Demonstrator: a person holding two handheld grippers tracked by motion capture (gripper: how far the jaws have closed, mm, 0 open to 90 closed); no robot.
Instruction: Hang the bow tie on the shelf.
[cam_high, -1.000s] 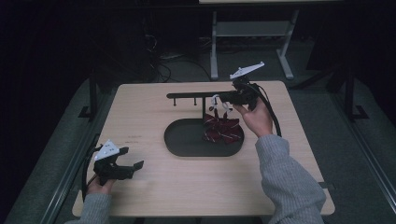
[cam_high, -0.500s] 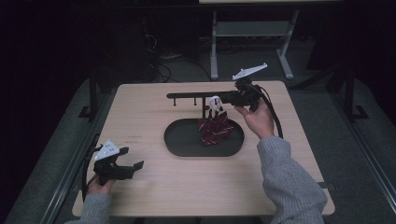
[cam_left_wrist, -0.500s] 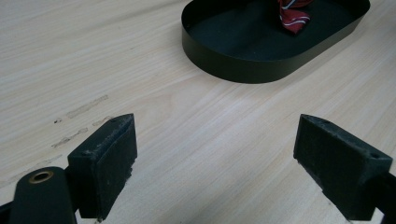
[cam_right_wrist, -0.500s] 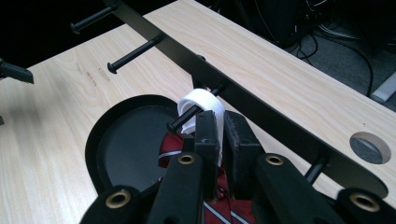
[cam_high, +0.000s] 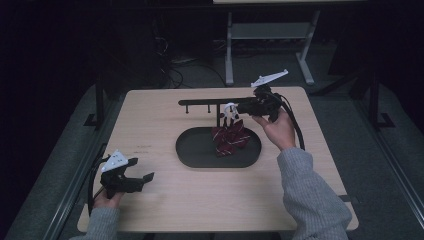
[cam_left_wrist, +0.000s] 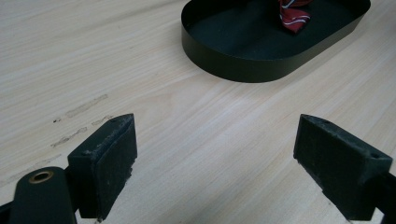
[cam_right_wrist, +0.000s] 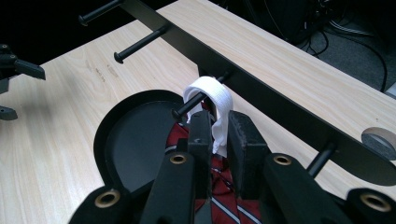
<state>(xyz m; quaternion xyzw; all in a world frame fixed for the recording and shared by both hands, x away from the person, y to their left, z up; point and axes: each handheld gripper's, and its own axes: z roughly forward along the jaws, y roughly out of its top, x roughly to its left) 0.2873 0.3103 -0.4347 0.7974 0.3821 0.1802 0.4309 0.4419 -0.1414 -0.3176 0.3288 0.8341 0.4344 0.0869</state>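
A red striped bow tie (cam_high: 230, 139) hangs by its white strap (cam_high: 230, 109) from a peg of the black rack (cam_high: 210, 102), its lower part in the black oval tray (cam_high: 195, 155). In the right gripper view the white strap (cam_right_wrist: 212, 93) loops over the peg (cam_right_wrist: 189, 106) and runs down between the jaws of my right gripper (cam_right_wrist: 219, 123). Those jaws have just been opening and now stand slightly apart around the strap. My right gripper (cam_high: 235, 111) is level at the rack. My left gripper (cam_high: 142, 177) rests open near the front left, with bare table between its pads (cam_left_wrist: 107, 158).
The rack (cam_right_wrist: 261, 88) carries further bare pegs to the left and one at the right. The tray's wall (cam_left_wrist: 243, 70) lies ahead of the left gripper. A metal table frame and cables stand on the dark floor behind the table.
The bow tie has settled slightly to the left over the tray. Both hands have stayed where they were.
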